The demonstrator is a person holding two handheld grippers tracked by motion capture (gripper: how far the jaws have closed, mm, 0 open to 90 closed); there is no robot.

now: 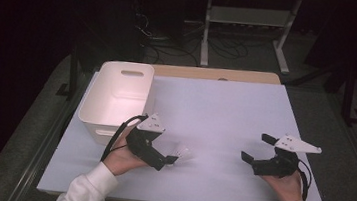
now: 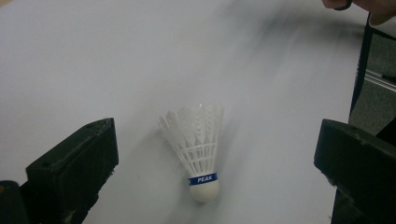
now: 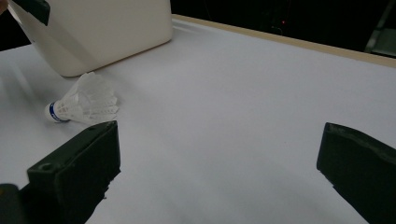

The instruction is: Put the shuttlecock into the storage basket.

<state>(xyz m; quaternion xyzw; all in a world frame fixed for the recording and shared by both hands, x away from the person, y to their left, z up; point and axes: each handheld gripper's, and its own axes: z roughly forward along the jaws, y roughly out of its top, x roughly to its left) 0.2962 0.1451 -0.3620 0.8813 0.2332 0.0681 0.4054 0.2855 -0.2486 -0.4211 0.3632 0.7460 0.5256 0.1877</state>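
Starting at the left, the white bin [image 1: 116, 96] stands just behind the left gripper [image 1: 173, 159], whose 2 jaws are spread wide with the shuttlecock [image 2: 196, 144] lying on the white table [image 1: 225, 115] between and just ahead of them, cork toward the gripper. Closing on the feather skirt could crush it, or 1 jaw could nudge the light shuttlecock away, though motion blur makes alignment uncertain. The right gripper [image 1: 257, 149], jaws also apart, hovers empty, well right of it.
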